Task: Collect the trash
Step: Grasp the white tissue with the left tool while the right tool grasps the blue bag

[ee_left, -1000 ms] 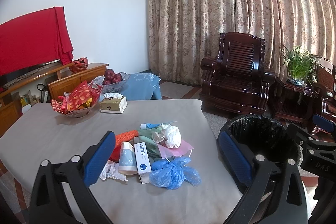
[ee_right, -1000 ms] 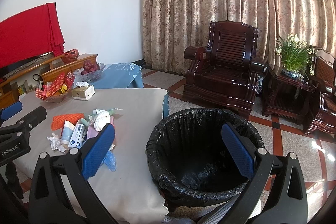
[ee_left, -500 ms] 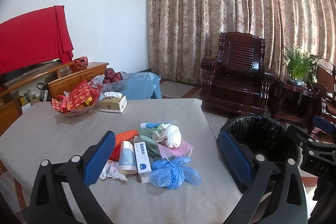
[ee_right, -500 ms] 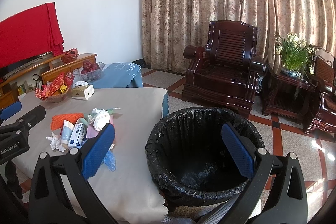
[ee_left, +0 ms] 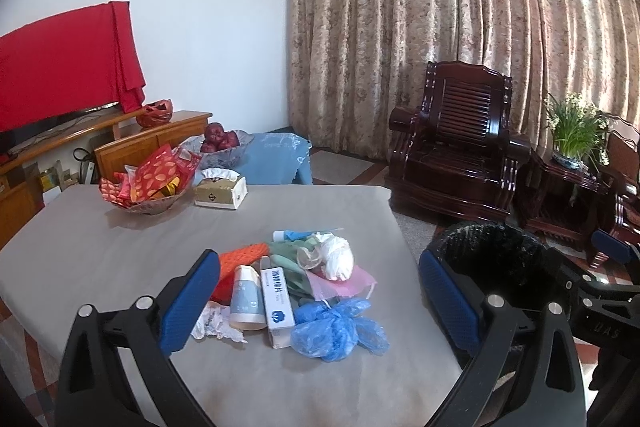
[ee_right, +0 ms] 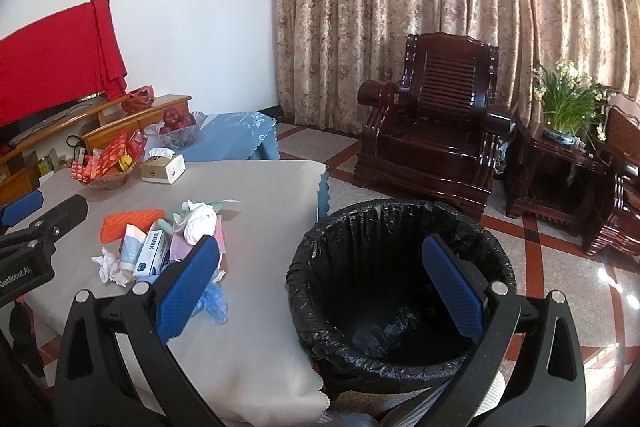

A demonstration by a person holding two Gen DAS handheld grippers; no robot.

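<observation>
Left tool [ee_left: 319,303] hung spread wide and empty over the trash pile [ee_left: 304,283] on the grey cloth worktop [ee_left: 120,247]; right tool [ee_right: 320,283], equally wide and empty, hovered above the black-lined bin [ee_right: 400,291] beside the worktop. A crumpled blue plastic bag [ee_left: 340,327] sat nearest, part-hidden in the right view. Box lettering was unreadable.

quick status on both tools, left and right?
Left tool: open, holding nothing.
Right tool: open, holding nothing.
</observation>
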